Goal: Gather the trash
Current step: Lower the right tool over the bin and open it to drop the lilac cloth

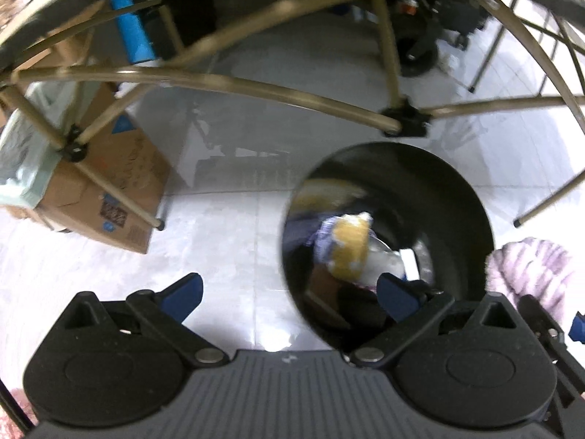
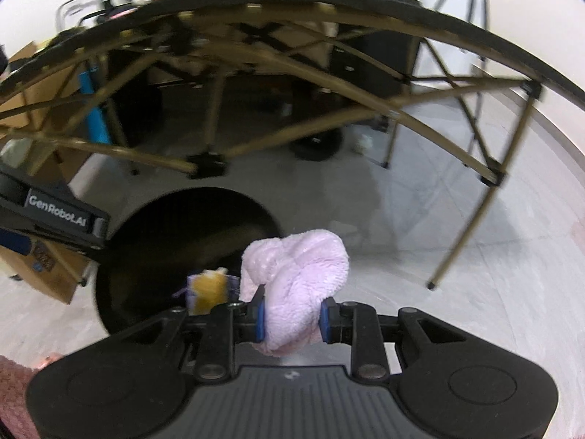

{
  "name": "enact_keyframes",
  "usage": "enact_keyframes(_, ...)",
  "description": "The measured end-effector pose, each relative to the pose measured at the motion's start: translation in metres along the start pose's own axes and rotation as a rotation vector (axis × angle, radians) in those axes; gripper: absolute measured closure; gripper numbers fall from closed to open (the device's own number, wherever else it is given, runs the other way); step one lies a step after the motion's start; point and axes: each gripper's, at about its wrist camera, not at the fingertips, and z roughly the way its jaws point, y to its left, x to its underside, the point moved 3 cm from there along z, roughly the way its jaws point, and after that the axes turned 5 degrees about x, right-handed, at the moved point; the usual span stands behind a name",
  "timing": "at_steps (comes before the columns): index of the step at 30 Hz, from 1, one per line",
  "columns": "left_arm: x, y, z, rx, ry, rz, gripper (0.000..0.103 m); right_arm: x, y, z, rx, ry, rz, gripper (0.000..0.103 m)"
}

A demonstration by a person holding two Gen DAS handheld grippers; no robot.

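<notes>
A round black trash bin (image 1: 471, 216) stands on the pale tiled floor under a folding table. Inside it lies a yellow and white crumpled wrapper (image 1: 349, 252) among other scraps. My left gripper (image 1: 290, 298) is open and empty, its right finger over the bin's near rim. My right gripper (image 2: 292, 320) is shut on a fluffy pink cloth (image 2: 299, 278), held just right of the bin (image 2: 146, 256). The cloth (image 1: 530, 267) also shows at the right edge of the left wrist view. The wrapper (image 2: 208, 289) peeks out beside the cloth.
Tan table legs and crossbars (image 1: 226, 84) span overhead, one foot (image 2: 431, 285) right of the bin. A cardboard box (image 1: 106, 183) lined with a pale green bag sits at the left. A blue cylinder (image 1: 133, 31) and wheeled dark equipment (image 1: 416, 47) stand behind.
</notes>
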Motion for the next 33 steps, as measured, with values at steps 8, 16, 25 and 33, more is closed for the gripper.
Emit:
enact_keyframes(8, -0.001, 0.041, -0.008, -0.015, -0.004, -0.066, 0.000, -0.013, 0.051, 0.015, -0.047, 0.012, -0.087, 0.077)
enact_keyframes(16, 0.001, 0.052, -0.016, 0.001, -0.013, -0.098, 0.000, -0.019, 0.076, 0.031, -0.073, 0.030, -0.112, 0.076)
enact_keyframes(25, 0.003, 0.055, -0.015, -0.007, -0.005, -0.115, 0.000, -0.023, 0.076, 0.037, -0.090, 0.029, -0.096, 0.058)
enact_keyframes(33, 0.004, 0.058, -0.013, -0.018, 0.004, -0.122, 0.000, -0.022, 0.075, 0.049, -0.087, 0.107, -0.060, 0.000)
